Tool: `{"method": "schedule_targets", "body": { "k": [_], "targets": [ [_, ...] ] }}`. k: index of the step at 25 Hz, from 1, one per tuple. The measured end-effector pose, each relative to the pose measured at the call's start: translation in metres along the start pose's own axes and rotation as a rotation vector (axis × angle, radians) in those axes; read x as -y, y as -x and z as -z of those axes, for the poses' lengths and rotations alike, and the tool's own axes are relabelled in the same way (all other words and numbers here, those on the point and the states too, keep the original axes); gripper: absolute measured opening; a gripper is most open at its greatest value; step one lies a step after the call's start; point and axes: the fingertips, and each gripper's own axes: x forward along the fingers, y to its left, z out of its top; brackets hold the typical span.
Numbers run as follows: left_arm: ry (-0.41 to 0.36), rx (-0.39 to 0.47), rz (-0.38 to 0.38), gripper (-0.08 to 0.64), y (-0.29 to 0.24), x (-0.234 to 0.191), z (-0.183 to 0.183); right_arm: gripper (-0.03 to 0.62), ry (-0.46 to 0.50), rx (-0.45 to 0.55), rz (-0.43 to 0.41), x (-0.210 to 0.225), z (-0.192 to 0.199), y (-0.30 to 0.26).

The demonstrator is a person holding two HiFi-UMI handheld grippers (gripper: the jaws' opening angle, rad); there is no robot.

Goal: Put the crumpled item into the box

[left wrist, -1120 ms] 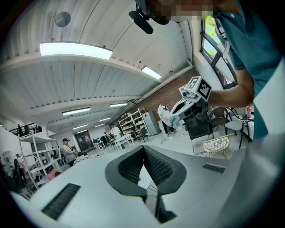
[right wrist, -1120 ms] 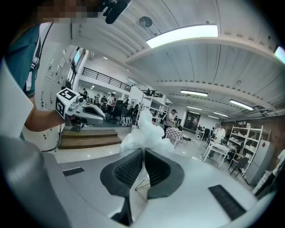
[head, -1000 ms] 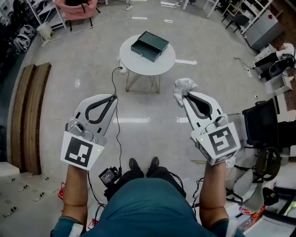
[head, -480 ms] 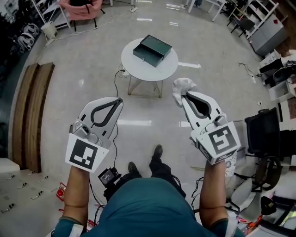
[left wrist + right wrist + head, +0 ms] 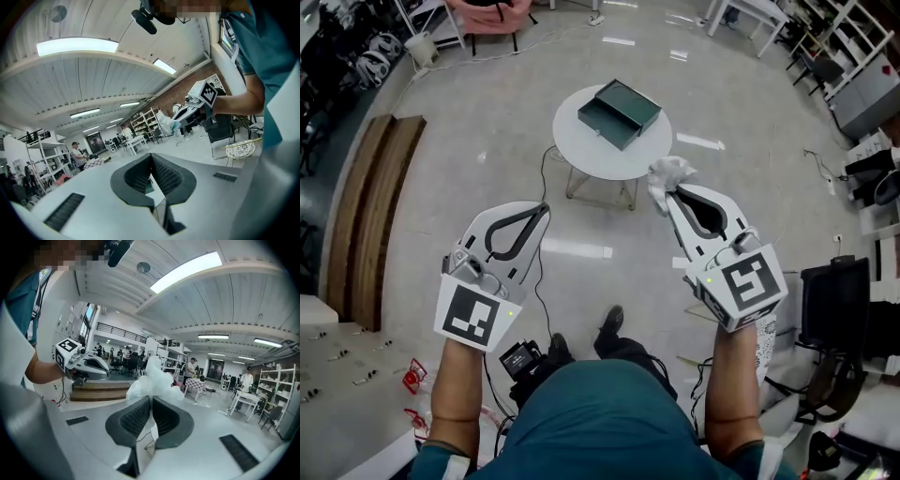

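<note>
Your right gripper is clamped on the crumpled item, a white wad bulging past the tips and held in the air just short of the round white table. The green box sits open on that table, apart from the wad. Your left gripper hangs alongside, jaws pressed together on nothing; the sliver of colour behind them is too small to name.
</note>
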Motion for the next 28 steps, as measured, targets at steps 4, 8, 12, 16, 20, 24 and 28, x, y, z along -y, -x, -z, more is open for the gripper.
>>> {"method": "schedule_targets", "body": {
  "k": [4, 8, 12, 16, 20, 24, 28],
  "targets": [
    [0.007, -0.019, -0.018, 0.018, -0.029, -0.008, -0.005, 0.046, -0.01, -0.02, -0.015, 0.031, 0.005, -0.008],
    [-0.002, -0.033, -0.031, 0.018, -0.059, -0.006, -0.011, 0.046, -0.013, -0.009, -0.032, 0.06, 0.013, -0.01],
    [-0.01, -0.046, -0.039, 0.018, -0.082, -0.003, -0.019, 0.046, -0.018, -0.025, -0.038, 0.083, 0.023, -0.006],
    [-0.009, -0.049, -0.026, 0.018, -0.099, -0.004, -0.019, 0.046, -0.031, -0.019, -0.034, 0.098, 0.027, -0.009],
    [-0.012, -0.027, -0.008, 0.018, -0.108, -0.023, -0.011, 0.046, -0.039, -0.043, -0.017, 0.102, 0.03, -0.025],
    [-0.001, -0.003, 0.031, 0.018, -0.12, -0.048, 0.011, 0.046, -0.05, -0.067, 0.025, 0.104, 0.031, -0.052],
    [0.001, 0.035, 0.072, 0.018, -0.139, -0.081, 0.02, 0.046, -0.065, -0.08, 0.067, 0.115, 0.022, -0.078]
  ]
}}
